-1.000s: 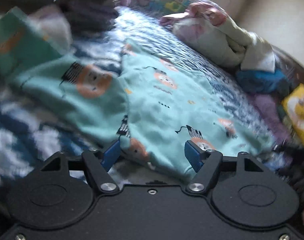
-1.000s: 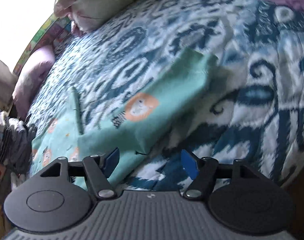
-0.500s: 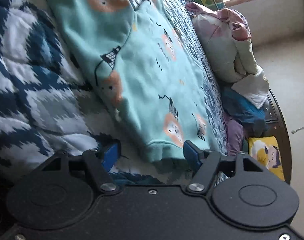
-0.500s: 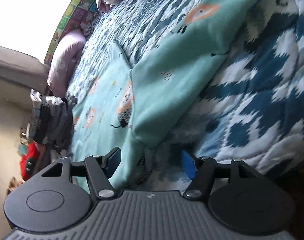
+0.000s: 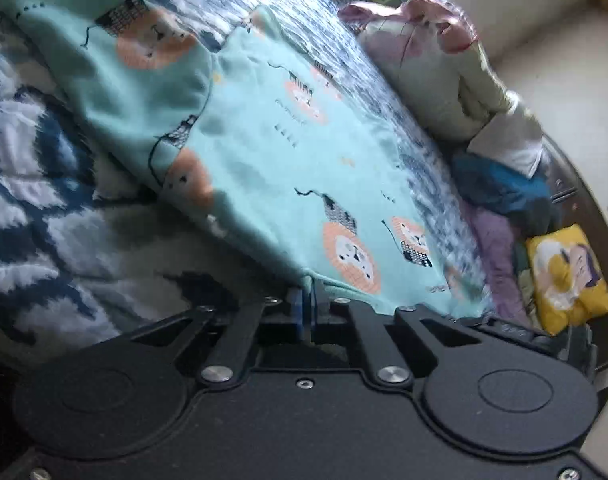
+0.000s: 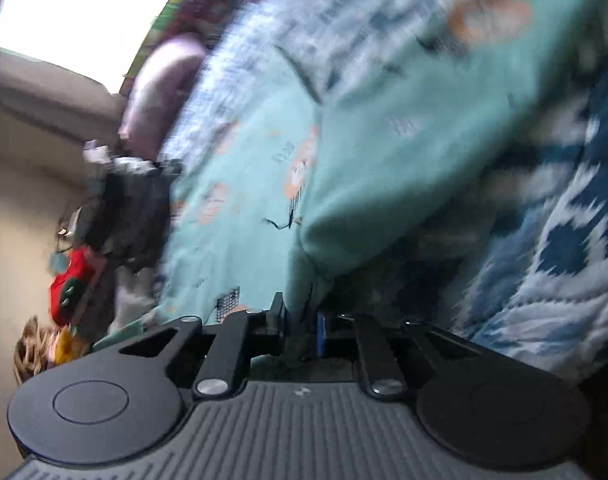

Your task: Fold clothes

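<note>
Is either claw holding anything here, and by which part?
Both grip the teal lion-print sweatshirt at its bottom hem: the left claw is shut on the hem edge, and the right claw pinches fabric there too, though that view is blurred.

Your right gripper is pinched tight on the bottom edge of the soft mint-green top with orange lion faces. Its blue pads squeeze the cloth between them. The top lies spread over the blue and white patterned quilt on the bed. One sleeve is folded over the front of the top. At the far side you can see a purple pillow. A dark pile of clothes sits at the left, with something red below it. The picture is blurry.
</note>
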